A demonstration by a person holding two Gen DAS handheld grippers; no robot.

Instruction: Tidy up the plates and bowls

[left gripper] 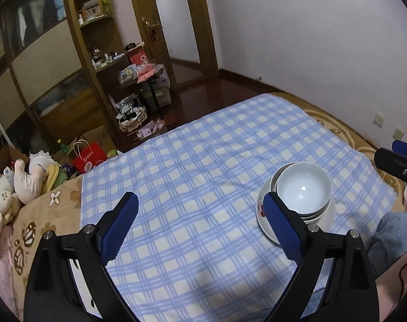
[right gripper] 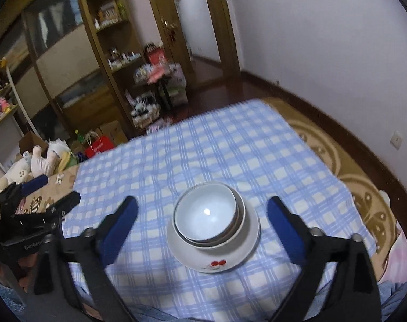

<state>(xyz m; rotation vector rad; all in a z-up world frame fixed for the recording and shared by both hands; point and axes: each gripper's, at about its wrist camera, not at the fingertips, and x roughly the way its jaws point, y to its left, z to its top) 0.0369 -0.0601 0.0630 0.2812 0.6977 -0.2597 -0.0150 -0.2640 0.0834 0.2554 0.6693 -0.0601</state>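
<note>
Covering the bed, a checked cloth (right gripper: 203, 147) bears stacked bowls (right gripper: 206, 212), perhaps three.

Top bowl (right gripper: 205, 216): plain white, pale bluish inside.
Plate (right gripper: 216, 260): white, with a small red fruit motif near its rim.
Checked cloth (right gripper: 203, 155): light blue and cream plaid.
Bedspread (left gripper: 42, 214): tan, with white flowers and brown-and-white beetle shapes.
Left claw (left gripper: 200, 209): black frame, dark blue finger pads.
Right claw (right gripper: 202, 212): black frame, dark blue finger pads.
Gift bag (left gripper: 89, 157): red with white print.
Wall (left gripper: 310, 26): pale lilac-white.
Wardrobe (left gripper: 42, 67): brown wood, beige panels.
</note>
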